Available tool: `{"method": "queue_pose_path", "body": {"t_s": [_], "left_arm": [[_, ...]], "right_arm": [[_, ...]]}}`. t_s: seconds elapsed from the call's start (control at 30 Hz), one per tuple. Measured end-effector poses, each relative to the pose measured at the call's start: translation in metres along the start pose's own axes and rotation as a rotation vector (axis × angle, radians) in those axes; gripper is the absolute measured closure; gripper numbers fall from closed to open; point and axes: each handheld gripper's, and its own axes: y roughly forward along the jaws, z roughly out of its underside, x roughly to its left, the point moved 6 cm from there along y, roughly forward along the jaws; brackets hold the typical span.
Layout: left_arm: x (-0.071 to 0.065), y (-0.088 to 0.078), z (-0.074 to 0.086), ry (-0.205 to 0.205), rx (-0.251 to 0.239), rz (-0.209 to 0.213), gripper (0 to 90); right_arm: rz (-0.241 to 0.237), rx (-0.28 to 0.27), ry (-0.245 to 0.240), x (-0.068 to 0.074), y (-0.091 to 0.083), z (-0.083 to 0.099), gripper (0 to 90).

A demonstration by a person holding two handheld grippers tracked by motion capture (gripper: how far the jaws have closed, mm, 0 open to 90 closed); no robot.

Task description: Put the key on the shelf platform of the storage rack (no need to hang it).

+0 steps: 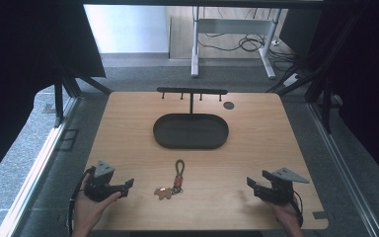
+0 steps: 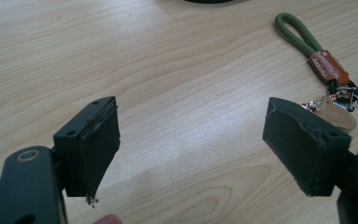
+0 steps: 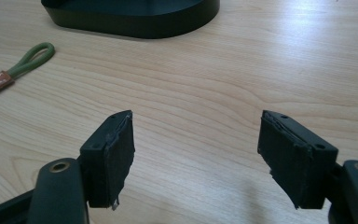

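A keychain (image 1: 173, 181) lies flat on the wooden table (image 1: 128, 128) near its front edge: an olive cord loop (image 2: 296, 33), a brown leather tab (image 2: 327, 66), metal rings and a tan charm (image 2: 338, 116). My left gripper (image 1: 126, 186) rests at the front left, open, its jaws pointing right toward the keychain with bare wood between them (image 2: 191, 140). At the front right my right gripper (image 1: 253, 185) stands open too, with nothing between its jaws (image 3: 196, 144). In the right gripper view the cord loop (image 3: 30, 58) lies far to the left.
A black oval tray (image 1: 191, 131) sits in the middle of the table, its rim (image 3: 135, 23) ahead of my right gripper. Behind it stands a black T-shaped hook rack (image 1: 192, 92). A small dark disc (image 1: 228, 105) lies at the back right.
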Motion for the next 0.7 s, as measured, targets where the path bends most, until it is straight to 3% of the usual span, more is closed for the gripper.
{"method": "queue_pose_path", "body": {"t_s": [0.27,0.4,0.53,0.7], "left_arm": [[0.007,-0.006,-0.002,-0.021,-0.008,-0.021,20.6],[0.008,-0.006,0.0,-0.033,0.003,-0.029,21.6],[0.003,-0.005,-0.002,-0.021,0.007,-0.019,22.3],[0.001,-0.006,-0.002,-0.015,-0.004,-0.005,26.9]], "right_arm": [[-0.001,0.001,0.036,-0.012,-0.001,0.004,31.4],[0.002,0.009,0.031,-0.016,0.0,0.007,32.1],[0.004,0.029,0.01,-0.016,-0.001,0.013,33.2],[0.002,0.02,-0.015,-0.008,-0.001,0.009,33.5]]}}
